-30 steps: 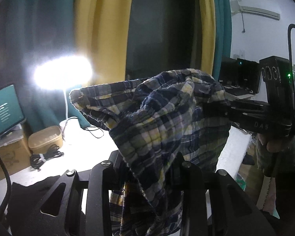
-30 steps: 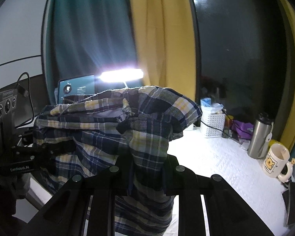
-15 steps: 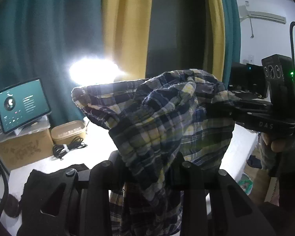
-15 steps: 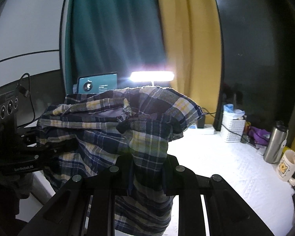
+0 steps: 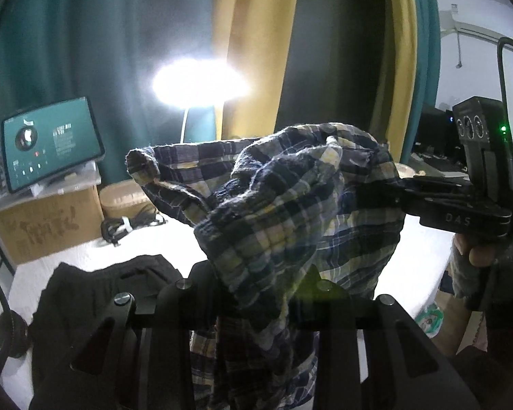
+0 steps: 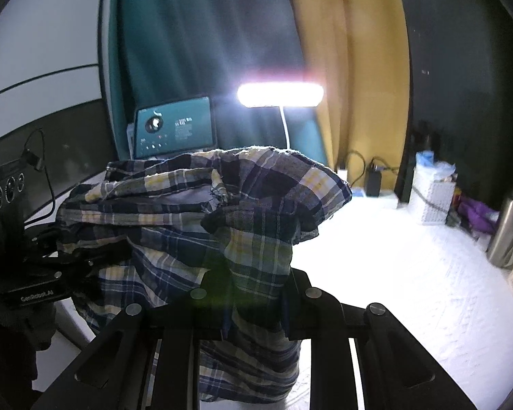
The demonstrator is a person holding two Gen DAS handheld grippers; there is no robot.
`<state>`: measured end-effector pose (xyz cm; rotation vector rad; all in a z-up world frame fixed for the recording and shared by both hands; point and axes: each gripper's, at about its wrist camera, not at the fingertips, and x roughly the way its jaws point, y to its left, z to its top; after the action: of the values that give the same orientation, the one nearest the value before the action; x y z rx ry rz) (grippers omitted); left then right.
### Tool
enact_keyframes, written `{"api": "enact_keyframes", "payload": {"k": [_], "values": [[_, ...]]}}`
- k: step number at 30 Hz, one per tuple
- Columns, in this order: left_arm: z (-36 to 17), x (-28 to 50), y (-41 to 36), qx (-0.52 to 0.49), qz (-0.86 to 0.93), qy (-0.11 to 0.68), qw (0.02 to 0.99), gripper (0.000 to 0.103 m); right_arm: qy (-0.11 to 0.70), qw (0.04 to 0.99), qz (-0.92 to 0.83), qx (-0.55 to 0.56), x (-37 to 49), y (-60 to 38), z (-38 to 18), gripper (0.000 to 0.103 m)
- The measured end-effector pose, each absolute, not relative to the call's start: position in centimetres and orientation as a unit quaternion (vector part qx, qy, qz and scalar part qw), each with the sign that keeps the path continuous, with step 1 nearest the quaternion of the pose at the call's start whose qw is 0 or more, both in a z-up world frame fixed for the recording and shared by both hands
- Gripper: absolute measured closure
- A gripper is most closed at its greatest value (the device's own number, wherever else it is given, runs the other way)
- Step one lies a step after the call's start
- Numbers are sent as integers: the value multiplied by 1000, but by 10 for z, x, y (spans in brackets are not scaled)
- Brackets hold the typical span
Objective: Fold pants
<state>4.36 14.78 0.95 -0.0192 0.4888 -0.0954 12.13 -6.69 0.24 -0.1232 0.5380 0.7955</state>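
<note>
Both grippers have swung sideways and dipped since the earlier frames, so the lamp (image 6: 279,94) and tablet (image 5: 51,148) now sit further right in each view, while the plaid pants (image 5: 290,205) hang bunched in the air above the white table (image 6: 410,273). Near left lies a black garment (image 5: 95,294), with a steel flask (image 6: 508,232) far right. The left gripper (image 5: 256,283) and right gripper (image 6: 253,294) each stay clamped on a bunch of the pants.
</note>
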Motion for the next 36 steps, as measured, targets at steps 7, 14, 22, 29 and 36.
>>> {"api": "enact_keyframes", "payload": {"k": [7,14,22,29,36], "values": [[-12,75,164,-22,-45,278,959,72,292,875,382,-53,155,-45,-22,81],[-31,107,177,-36,-44,310,949,72,328,862,382,-55,194,-27,-45,81],[-54,144,192,-47,-37,348,936,72,366,847,382,-50,238,-12,-73,81],[-76,171,207,-60,-24,389,919,70,404,832,377,-41,271,-3,-104,81],[-91,183,221,-75,-5,420,904,66,440,827,348,-42,299,-3,-130,81]]}}
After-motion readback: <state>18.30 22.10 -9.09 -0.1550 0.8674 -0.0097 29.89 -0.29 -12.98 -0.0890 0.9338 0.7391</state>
